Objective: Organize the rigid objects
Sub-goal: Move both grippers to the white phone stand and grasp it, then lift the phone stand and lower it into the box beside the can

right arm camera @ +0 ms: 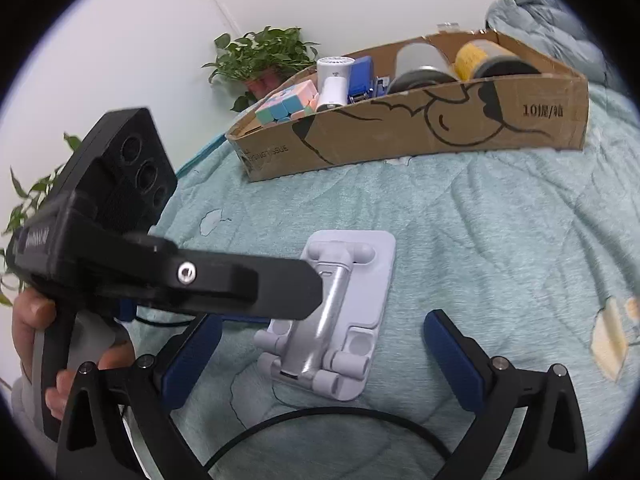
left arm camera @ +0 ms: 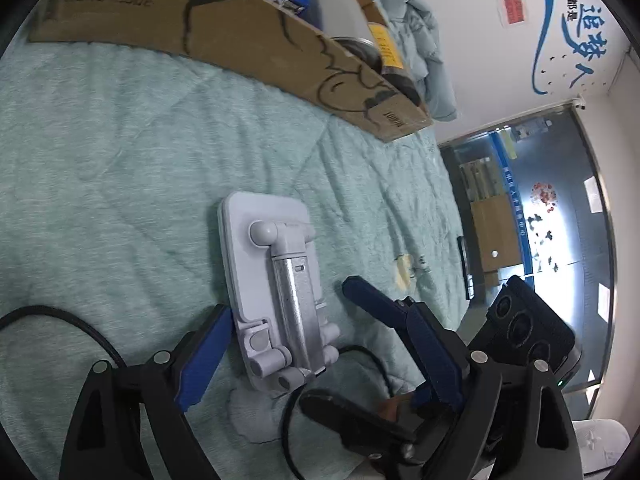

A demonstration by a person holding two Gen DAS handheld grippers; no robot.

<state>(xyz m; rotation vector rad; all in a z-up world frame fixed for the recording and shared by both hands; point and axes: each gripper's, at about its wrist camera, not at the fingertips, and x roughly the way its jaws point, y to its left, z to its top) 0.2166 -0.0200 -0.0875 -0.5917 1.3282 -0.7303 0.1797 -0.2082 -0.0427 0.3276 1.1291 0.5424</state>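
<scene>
1. This looks like an office or company space with a bed set up in it: a white wall carries a blue logo with Chinese lettering (left arm camera: 568,20).
2. A glass partition (left arm camera: 540,216) reflects ceiling lights.
3. A quilted green bedspread (right arm camera: 480,240) and potted plants (right arm camera: 260,52) soften it.

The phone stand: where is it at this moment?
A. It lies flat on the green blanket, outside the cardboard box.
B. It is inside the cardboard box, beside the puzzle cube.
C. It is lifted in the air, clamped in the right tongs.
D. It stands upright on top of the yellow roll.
A. The phone stand lies folded flat on the green blanket, nearer than the cardboard box, and the open right tongs straddle it without clamping.
</scene>
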